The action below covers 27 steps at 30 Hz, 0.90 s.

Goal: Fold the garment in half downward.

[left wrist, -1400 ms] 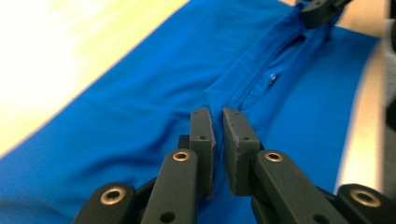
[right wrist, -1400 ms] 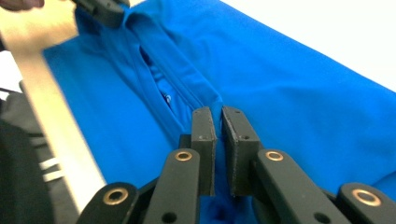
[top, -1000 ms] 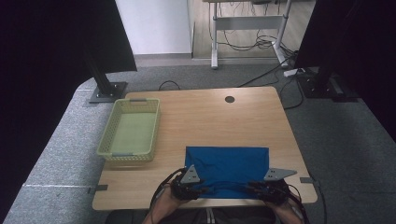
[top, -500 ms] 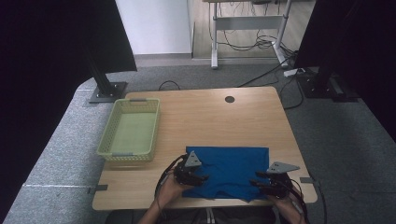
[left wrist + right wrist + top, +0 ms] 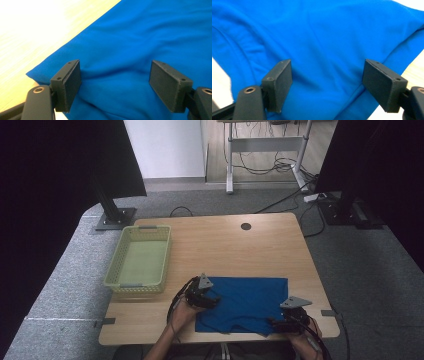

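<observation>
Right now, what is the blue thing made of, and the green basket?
The blue thing looks like soft, matte knit cloth: it wrinkles and folds over itself. The green basket looks like hard plastic, pale and slightly shiny, with small holes in its walls. I can't be sure of either.

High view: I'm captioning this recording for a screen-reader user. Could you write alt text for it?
A blue cloth lies on the near side of a wooden table, with a person's left tongs at its left edge and right tongs at its near right corner, both open. A pale green basket sits to the left.
</observation>
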Each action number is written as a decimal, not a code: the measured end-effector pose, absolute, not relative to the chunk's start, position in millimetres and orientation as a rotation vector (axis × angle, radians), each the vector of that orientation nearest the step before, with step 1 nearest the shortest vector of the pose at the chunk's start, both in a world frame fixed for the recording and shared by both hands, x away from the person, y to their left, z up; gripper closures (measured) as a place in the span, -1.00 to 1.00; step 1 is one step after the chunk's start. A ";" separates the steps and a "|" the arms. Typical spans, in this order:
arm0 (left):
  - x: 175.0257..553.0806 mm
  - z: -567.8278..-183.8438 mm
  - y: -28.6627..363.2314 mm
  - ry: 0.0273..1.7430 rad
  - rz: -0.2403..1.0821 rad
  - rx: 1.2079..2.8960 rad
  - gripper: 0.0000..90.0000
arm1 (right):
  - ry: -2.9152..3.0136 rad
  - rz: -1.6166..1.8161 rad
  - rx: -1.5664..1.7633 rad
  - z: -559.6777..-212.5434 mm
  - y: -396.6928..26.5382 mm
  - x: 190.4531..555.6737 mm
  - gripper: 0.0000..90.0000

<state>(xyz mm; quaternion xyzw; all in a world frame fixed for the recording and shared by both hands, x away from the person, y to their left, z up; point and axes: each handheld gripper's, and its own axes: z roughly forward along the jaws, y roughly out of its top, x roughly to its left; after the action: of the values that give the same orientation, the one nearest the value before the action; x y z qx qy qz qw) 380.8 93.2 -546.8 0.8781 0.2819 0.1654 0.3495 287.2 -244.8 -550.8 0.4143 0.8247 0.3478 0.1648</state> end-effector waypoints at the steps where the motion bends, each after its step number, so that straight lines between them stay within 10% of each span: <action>1: 381.2 -548.0 93.6 0.729 0.425 2.264 -0.46 | 2.350 0.976 1.177 -551.9 -244.1 287.6 -0.49; 27: 373.0 -554.4 115.1 0.908 0.489 2.158 -0.62 | 2.454 1.041 0.963 -555.1 -245.0 375.1 -0.54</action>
<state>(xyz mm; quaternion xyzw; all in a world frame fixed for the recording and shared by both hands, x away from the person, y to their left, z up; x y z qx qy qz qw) 373.0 115.1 -554.4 0.8396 0.3533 0.1902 0.3661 375.1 -245.0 -555.1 0.3356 0.8557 0.3629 0.1529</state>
